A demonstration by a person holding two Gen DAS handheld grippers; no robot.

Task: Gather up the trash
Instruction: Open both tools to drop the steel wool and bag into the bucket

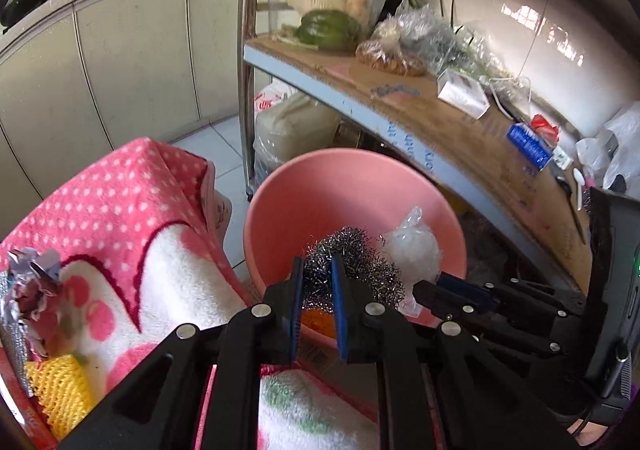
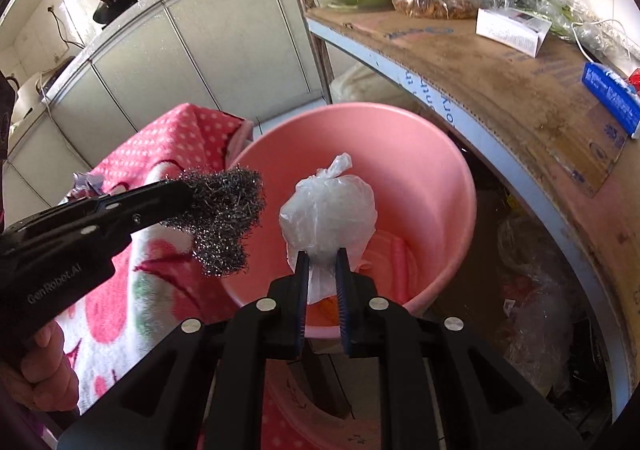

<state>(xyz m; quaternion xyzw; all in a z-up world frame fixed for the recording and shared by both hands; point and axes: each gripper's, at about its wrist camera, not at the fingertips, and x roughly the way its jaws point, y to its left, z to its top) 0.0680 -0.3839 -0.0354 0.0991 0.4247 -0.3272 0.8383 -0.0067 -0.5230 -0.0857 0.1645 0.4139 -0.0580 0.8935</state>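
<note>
Bucket (image 2: 440, 186) (pink, some scraps inside) waits below both loads: left hand-held gripper (image 1: 316, 278) clamps the steel wool (image 1: 352, 262), right hand-held gripper (image 2: 322, 262) pinches the knotted plastic bag (image 2: 328, 210); crumpled paper (image 1: 32, 282) beside bucket remains uncollected.

Grey cabinets (image 1: 132, 62), tiled floor (image 1: 224, 138), cluttered shelf (image 1: 460, 122).

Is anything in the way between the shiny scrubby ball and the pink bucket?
Nothing visible blocks it. The left tongs hold the steel wool over the pink bucket's open rim. The right tongs hold a knotted plastic bag beside it, also above the opening.
</note>
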